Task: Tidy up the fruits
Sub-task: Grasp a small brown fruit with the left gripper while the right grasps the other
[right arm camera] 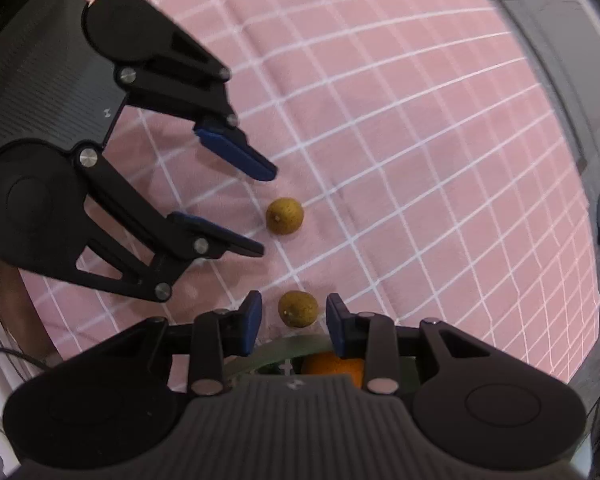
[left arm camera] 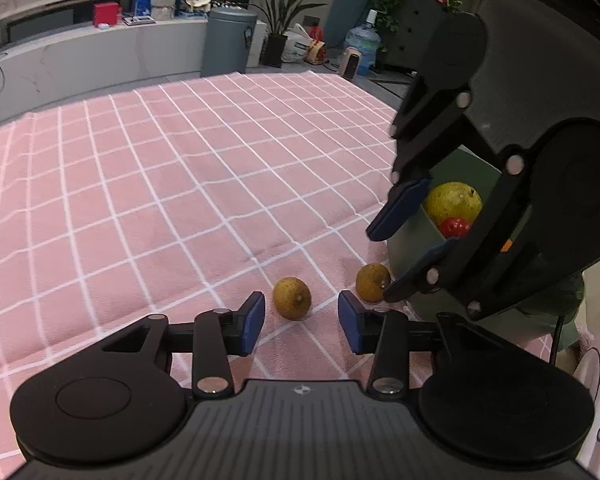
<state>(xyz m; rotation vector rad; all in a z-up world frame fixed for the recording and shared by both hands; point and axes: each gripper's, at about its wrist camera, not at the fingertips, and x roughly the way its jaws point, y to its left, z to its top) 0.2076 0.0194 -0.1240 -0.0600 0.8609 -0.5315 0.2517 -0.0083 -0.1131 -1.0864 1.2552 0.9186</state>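
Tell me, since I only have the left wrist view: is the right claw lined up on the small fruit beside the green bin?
Observer: Yes. In the right wrist view, the small fruit lies between the pads of the right claw, with a gap on each side.
Operator: Is there anything in the bin besides the yellow and red fruit?
Observer: An orange fruit lies just inside the green bin.
Operator: How does my left claw look from there?
Observer: The left claw is open. Its tips are just short of the other small fruit and do not touch it.
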